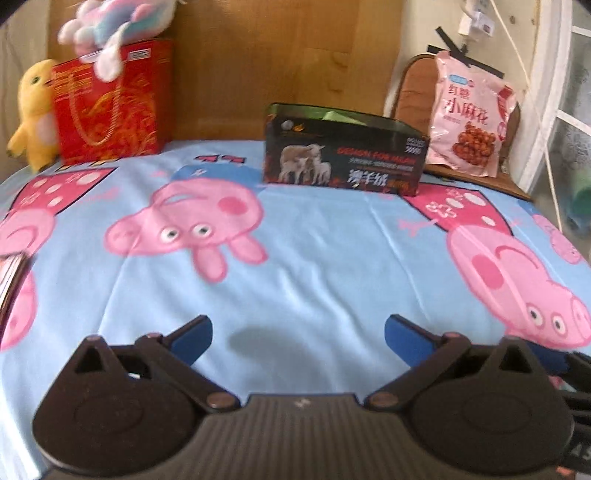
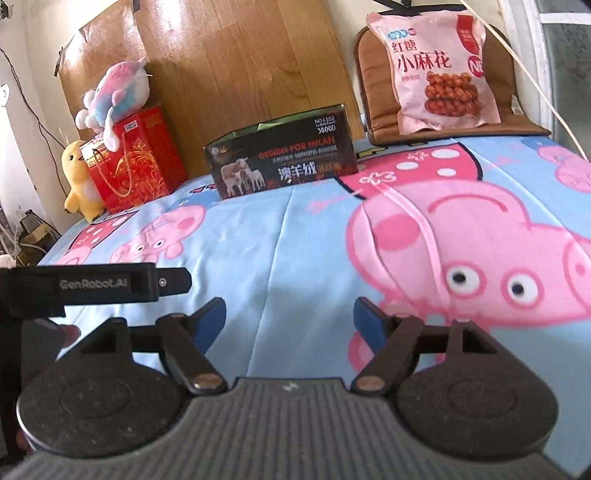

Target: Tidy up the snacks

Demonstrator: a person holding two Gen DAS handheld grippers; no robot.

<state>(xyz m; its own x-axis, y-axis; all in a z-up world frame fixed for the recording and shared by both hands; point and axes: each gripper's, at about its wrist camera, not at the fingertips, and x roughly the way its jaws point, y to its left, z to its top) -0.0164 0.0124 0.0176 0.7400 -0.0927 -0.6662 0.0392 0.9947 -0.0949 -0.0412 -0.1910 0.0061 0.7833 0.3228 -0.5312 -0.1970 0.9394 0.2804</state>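
A pink snack bag (image 1: 471, 114) (image 2: 436, 70) printed with fried twists leans upright on a brown cushion at the far right. A dark open-topped box (image 1: 343, 160) (image 2: 284, 162) with sheep on its front stands at the back of the cartoon-pig sheet, something green showing inside it. My left gripper (image 1: 297, 338) hovers open over bare sheet, well short of the box. My right gripper (image 2: 290, 319) is also open with nothing between its blue pads. At the left edge of the right wrist view the side of the left gripper shows.
A red gift bag (image 1: 110, 107) (image 2: 136, 158) stands at the back left with a pastel plush toy (image 1: 118, 26) (image 2: 114, 96) on top and a yellow plush chick (image 1: 35, 110) (image 2: 79, 177) beside it. A wooden board (image 1: 277, 66) backs the bed. A flat package edge (image 1: 11, 284) lies at the left.
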